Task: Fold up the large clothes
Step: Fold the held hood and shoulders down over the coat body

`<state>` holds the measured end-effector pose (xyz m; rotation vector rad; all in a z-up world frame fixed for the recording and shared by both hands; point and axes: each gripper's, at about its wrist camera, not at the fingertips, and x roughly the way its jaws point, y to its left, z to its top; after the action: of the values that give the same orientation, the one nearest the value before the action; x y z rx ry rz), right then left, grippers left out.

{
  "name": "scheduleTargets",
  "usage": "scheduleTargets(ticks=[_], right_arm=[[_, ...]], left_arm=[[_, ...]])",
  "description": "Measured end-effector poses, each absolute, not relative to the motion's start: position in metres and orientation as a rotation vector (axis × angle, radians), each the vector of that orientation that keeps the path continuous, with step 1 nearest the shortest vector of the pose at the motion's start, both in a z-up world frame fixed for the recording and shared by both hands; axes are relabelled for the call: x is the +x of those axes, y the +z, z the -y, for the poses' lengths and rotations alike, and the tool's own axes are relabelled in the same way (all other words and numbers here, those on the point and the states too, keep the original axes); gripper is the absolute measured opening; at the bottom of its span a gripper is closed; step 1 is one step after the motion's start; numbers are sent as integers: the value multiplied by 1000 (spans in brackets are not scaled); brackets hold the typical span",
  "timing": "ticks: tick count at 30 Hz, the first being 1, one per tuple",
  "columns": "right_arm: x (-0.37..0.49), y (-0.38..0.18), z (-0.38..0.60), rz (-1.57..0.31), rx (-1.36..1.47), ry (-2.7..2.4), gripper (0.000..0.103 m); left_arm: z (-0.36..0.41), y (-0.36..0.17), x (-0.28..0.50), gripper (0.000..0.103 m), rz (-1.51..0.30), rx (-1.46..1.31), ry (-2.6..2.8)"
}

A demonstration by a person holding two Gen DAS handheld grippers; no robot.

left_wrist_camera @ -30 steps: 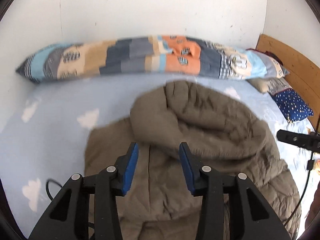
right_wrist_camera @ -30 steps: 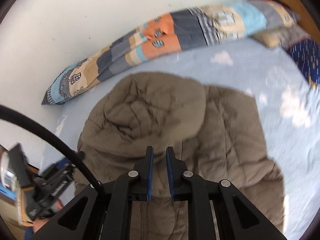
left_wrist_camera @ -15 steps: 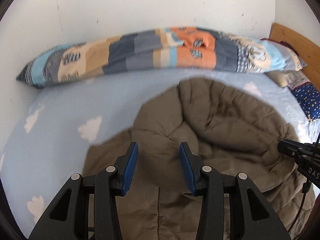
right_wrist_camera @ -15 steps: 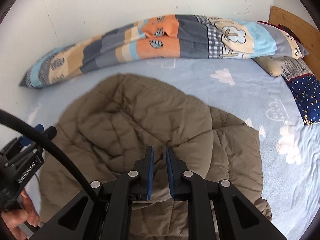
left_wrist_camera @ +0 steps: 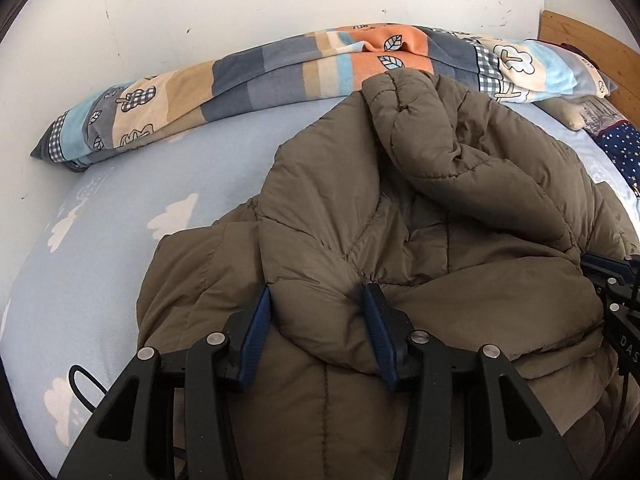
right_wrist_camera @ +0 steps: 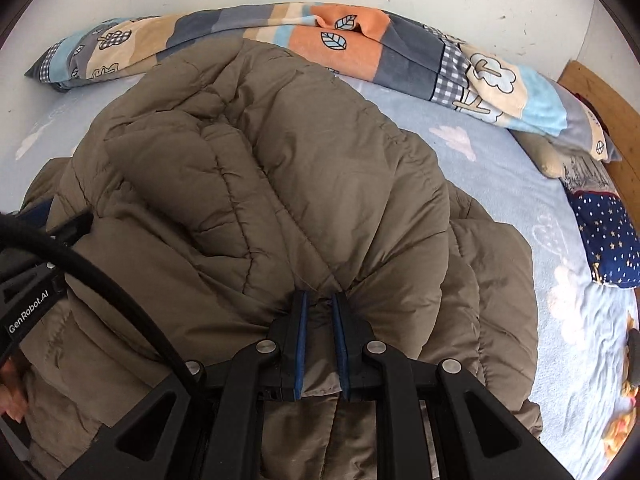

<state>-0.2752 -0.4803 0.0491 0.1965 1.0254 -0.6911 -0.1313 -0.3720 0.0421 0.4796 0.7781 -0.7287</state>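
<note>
An olive-brown puffer jacket lies bunched on the pale blue cloud-print bed sheet, its upper layer folded over the lower one. My left gripper straddles a thick puffy fold at the near edge. Its jaws are opening, and the padding still fills the gap and touches both blue pads. My right gripper is shut on a thin pinch of the jacket, with creases fanning out from its tips. Each gripper shows at the edge of the other's view: the right gripper and the left gripper.
A rolled patchwork blanket lies along the white wall at the back. A navy star-print pillow and a wooden headboard are at the right. A black cable loops at the near left. A hand shows at the left edge.
Both grippers have sunk toward the bed with the jacket's folded layer, which now lies lower and fills more of each view. The left jaws stand slightly wider.
</note>
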Motion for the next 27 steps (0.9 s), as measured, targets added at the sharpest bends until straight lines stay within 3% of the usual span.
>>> scheduleTargets(ticks=[5, 10, 14, 20, 27], right_arm=[[-274, 52, 477, -1030, 185, -693, 15], [-282, 77, 480, -988, 271, -665, 15], [-286, 117, 495, -883, 342, -638, 22], [-243, 129, 534, -852, 359, -641, 32], [-206, 46, 558, -1044, 427, -627, 33]], left_arm=[[366, 59, -134, 46, -779, 448, -743], [362, 113, -133, 48, -708, 372, -790], [385, 134, -114, 54, -726, 367, -800], [431, 95, -80, 58, -841, 467, -759], [421, 40, -74, 61, -911, 480, -717]])
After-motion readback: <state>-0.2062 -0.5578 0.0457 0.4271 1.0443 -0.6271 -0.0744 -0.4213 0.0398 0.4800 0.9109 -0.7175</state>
